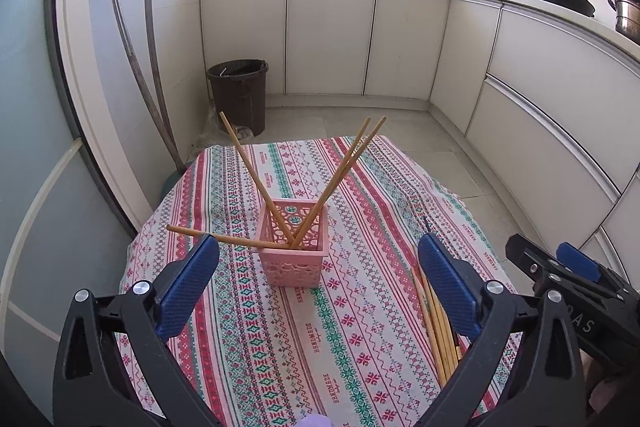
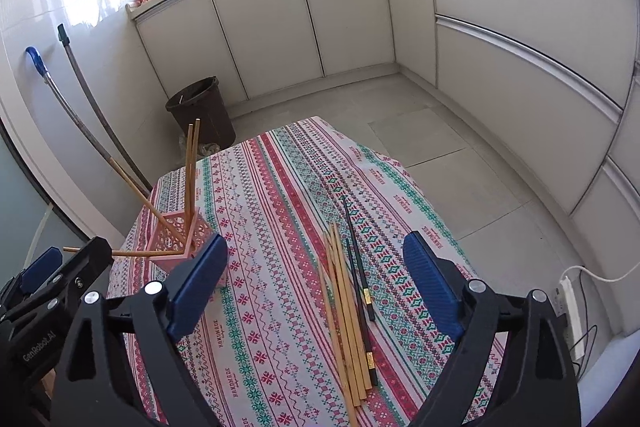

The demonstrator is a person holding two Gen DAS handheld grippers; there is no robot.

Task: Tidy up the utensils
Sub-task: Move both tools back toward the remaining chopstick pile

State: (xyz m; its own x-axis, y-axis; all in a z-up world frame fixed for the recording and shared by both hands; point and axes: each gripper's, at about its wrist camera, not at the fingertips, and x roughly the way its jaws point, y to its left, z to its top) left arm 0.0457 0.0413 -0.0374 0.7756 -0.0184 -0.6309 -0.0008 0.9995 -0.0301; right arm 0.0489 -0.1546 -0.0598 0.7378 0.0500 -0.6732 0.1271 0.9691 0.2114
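Note:
A pink lattice holder (image 1: 295, 242) stands on the patterned tablecloth (image 1: 248, 327). Several wooden chopsticks (image 1: 340, 183) lean out of it, one lying almost level to the left. My left gripper (image 1: 318, 267) is open and empty, just in front of the holder. In the right wrist view the holder (image 2: 178, 241) is at the left. A loose pile of wooden chopsticks (image 2: 344, 311) and two black chopsticks (image 2: 360, 275) lie on the cloth. My right gripper (image 2: 316, 271) is open and empty, above and just behind that pile. The pile partly shows in the left wrist view (image 1: 438, 331).
A dark bin (image 1: 239, 91) stands on the floor beyond the table, with two long handles (image 1: 138, 67) leaning on the wall. White cabinets (image 1: 332, 35) curve around the back and right. A power strip (image 2: 570, 311) lies on the floor at right.

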